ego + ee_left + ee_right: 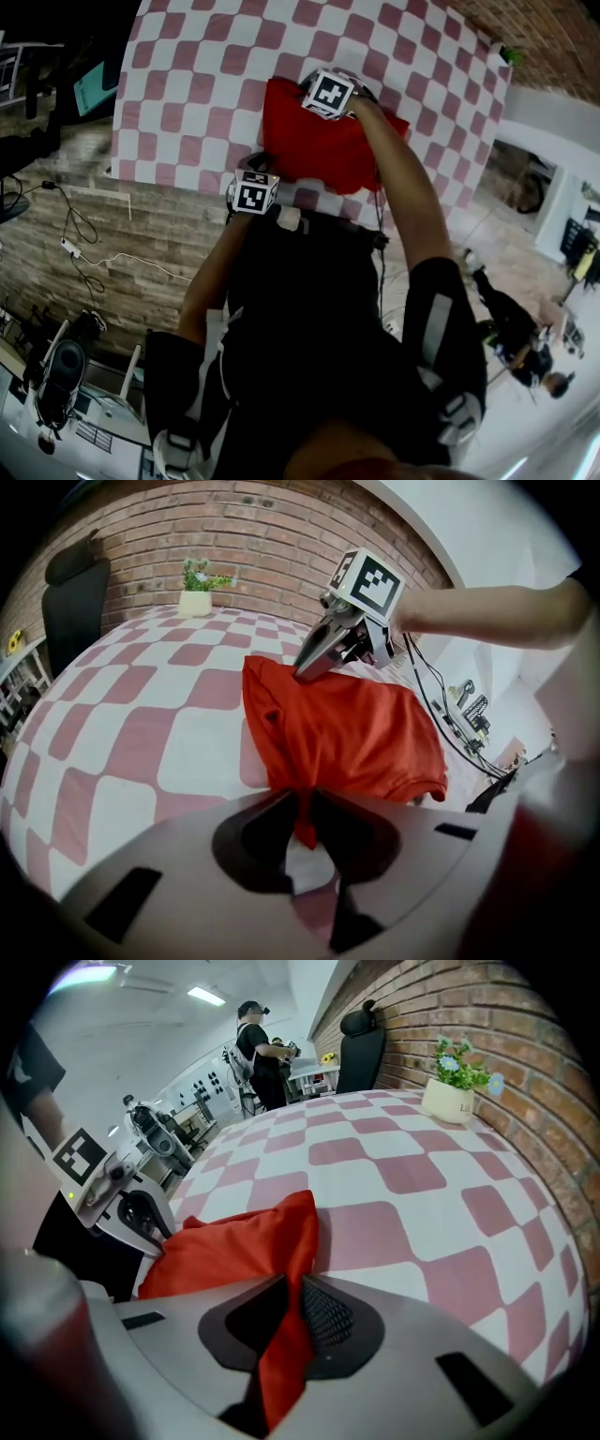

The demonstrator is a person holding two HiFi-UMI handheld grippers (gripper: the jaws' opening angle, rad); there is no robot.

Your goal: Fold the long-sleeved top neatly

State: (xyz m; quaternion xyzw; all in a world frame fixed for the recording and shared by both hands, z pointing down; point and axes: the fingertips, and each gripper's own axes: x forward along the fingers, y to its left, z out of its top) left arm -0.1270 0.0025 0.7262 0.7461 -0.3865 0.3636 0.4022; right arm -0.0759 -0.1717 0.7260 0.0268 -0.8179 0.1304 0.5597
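Where the red long-sleeved top (323,141) lies bunched on the table (187,94), it sits close to the person's side of the surface, with bare cloth to the left and beyond it.

Item: soft matte knit, lightly creased, gathered into a rough wedge. One hemmed edge curls at the side nearest the table's rim. A folded ridge runs between the two pinch points.

Left gripper (305,822): smooth dark pads closed on a narrow, twisted tail of the red fabric, which hangs down through them. The jaws are pinching the top, not spread.

Right gripper (286,1326): one pad is cross-hatched like mesh. The jaws are clamped on a flat fold of the same fabric at the garment's far corner — a strip of red passes straight between them. Each gripper carries a white cube with black square markers.

Table covering: a smooth cloth in large pink-and-white checks, lying flat, with rounded-looking corners in the wide-angle views. Most of its area is uncovered.

Surroundings: a small potted plant (199,588) in a pale square pot stands well apart from the top, at the far edge against a rough red-brick wall (234,527). A black chair (75,602) stands just beside the table's far left corner. Thin dark cables (441,714) trail off the right edge near the garment. Plank-patterned floor (141,253) borders the table on the left.
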